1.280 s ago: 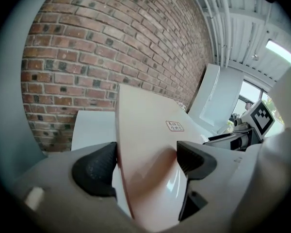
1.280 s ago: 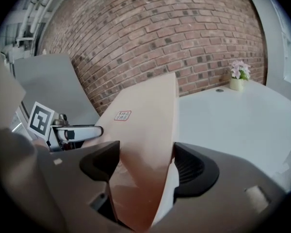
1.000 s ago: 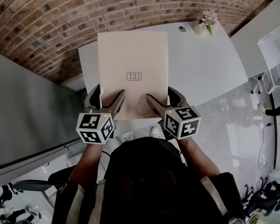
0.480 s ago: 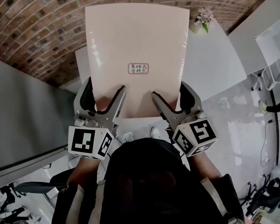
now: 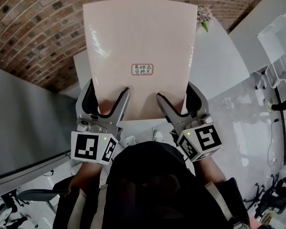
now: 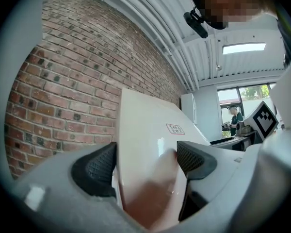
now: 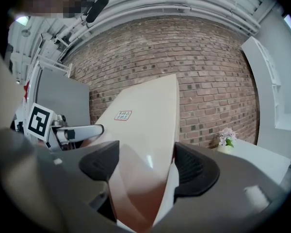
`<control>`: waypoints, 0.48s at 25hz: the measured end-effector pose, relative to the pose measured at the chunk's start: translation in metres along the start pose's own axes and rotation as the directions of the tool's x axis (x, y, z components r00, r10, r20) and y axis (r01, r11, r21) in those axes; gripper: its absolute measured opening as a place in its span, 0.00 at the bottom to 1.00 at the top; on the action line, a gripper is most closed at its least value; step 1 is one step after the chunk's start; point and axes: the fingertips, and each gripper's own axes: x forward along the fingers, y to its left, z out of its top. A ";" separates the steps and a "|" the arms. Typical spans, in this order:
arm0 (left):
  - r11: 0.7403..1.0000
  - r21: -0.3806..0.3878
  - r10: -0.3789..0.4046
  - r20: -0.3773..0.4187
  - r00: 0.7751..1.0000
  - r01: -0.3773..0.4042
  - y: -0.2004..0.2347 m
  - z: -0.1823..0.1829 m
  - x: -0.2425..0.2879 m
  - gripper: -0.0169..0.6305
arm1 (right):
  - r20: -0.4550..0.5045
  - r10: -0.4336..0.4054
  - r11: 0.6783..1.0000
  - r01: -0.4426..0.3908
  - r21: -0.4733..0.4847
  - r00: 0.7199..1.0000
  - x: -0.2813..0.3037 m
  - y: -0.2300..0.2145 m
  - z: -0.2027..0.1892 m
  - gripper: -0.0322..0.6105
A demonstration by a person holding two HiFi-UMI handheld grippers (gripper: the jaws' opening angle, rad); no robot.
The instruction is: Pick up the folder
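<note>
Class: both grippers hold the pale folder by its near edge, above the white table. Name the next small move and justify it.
Probably lift it a little higher, both grippers together and level. The folder is clamped only along its near edge, left gripper and right gripper each shut near a corner, and its free far part reaches over the table.

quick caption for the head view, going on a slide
Left gripper and right gripper clamp the near edge of a pale pink folder, holding it up over a white table.
</note>
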 end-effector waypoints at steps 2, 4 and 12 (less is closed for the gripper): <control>1.000 -0.007 -0.001 -0.001 1.000 0.001 0.000 -0.002 0.001 0.62 | 0.022 -0.002 1.000 0.003 -0.015 1.000 0.000 -0.001 0.002 0.61; 1.000 -0.013 -0.001 -0.003 1.000 0.001 0.000 -0.004 0.001 0.62 | 0.032 -0.004 1.000 0.005 -0.021 0.999 0.001 -0.002 0.003 0.61; 1.000 -0.005 0.006 -0.015 1.000 -0.006 -0.004 -0.006 0.000 0.62 | -0.028 -0.006 1.000 0.007 0.007 1.000 -0.003 -0.003 -0.006 0.61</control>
